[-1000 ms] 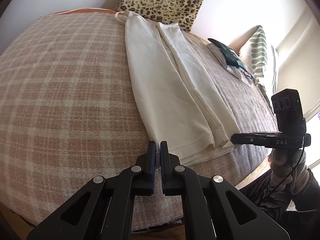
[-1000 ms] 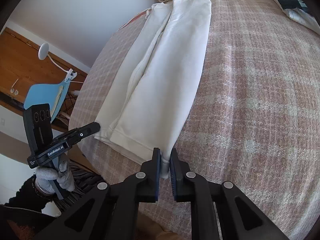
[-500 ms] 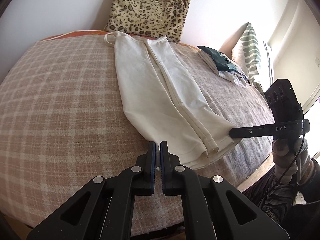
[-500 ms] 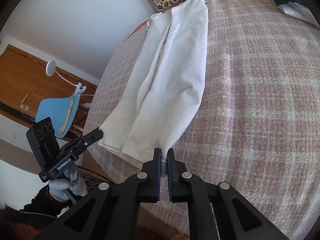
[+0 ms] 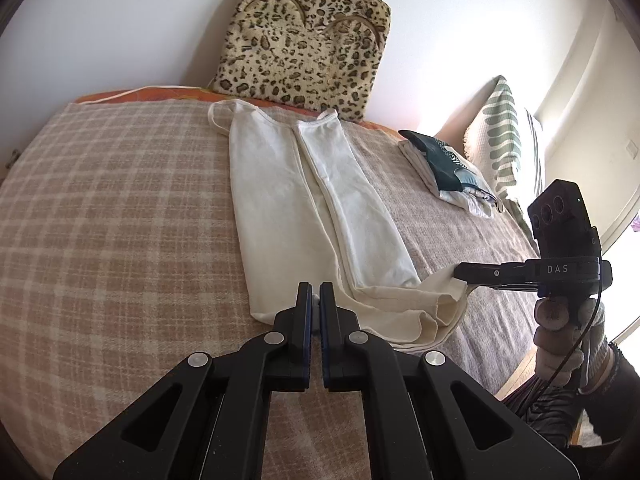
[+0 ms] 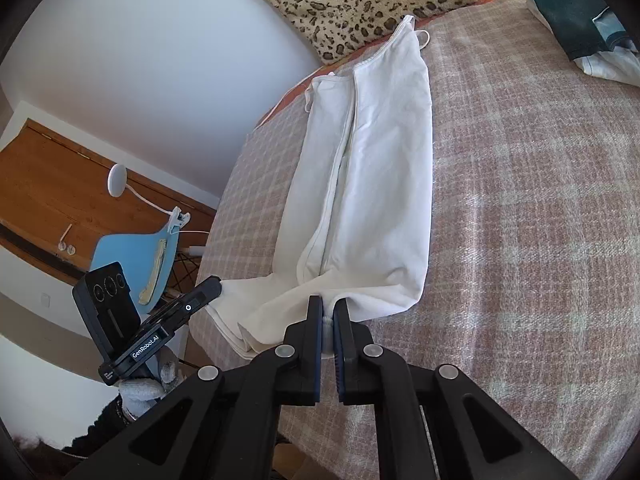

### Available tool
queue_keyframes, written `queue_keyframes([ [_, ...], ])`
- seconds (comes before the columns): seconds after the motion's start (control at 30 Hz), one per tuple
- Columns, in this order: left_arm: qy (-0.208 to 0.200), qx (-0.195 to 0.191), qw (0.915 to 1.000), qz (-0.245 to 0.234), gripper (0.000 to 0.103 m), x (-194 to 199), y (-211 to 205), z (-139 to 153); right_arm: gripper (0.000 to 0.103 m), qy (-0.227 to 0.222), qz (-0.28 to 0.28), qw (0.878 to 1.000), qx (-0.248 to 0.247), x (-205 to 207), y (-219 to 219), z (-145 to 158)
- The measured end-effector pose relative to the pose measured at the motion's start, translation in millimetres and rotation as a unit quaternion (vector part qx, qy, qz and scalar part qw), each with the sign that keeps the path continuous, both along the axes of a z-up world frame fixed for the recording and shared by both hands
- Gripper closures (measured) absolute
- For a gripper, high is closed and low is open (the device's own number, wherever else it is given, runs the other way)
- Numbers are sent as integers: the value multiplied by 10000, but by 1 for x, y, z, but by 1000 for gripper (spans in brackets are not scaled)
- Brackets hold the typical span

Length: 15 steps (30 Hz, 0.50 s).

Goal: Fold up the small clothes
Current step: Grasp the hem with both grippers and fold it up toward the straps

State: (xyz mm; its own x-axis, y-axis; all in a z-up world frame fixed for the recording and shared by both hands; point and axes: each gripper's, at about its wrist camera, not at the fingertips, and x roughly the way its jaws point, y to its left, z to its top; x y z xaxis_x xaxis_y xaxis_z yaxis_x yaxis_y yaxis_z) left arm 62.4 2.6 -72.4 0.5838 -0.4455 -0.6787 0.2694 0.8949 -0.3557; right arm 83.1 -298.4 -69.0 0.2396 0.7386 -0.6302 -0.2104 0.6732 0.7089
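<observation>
- The left gripper (image 5: 315, 300) is clamping the near hem corner of the white garment (image 5: 288, 200), its jaws pressed together on a sliver of cloth.
- The right gripper (image 6: 327, 312) is likewise pinching the hem's other corner, a fold of white cloth showing between its closed jaws.
- The garment is lying lengthwise on the bed (image 5: 100, 220), folded into a long narrow strip, its strapped top end reaching toward the leopard-print cushion (image 5: 304, 36) and its near hem being held up off the blanket, sagging between the two grippers.
- Only the left wrist view is showing a striped pillow (image 5: 504, 136) at the bed's far right corner, beyond the garment, and bright window light beside it.
- Only the right wrist view is showing what lies off the garment's left side, past the bed's edge: a wooden door (image 6: 60, 192), a white clip-on lamp (image 6: 120, 180) and a light blue chair (image 6: 132, 256).
- Each view is catching the other gripper held in a gloved hand (image 5: 560, 340).
- The bed is wearing a pink and cream checked blanket, standing against a white wall.
- A small stack of folded clothes (image 5: 444, 172), dark green on top, is sitting on the blanket to the garment's right.
</observation>
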Motion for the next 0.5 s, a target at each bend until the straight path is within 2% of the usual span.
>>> queue_keyframes([
  [0.23,66,-21,9999,131,101,39,2,-3,100,120,-298,9995,78,34,-7,-9],
  [0.5,324,-15,9991,274,101,80,3,-21,100,311,-466,9984,-14,73,10,-26],
])
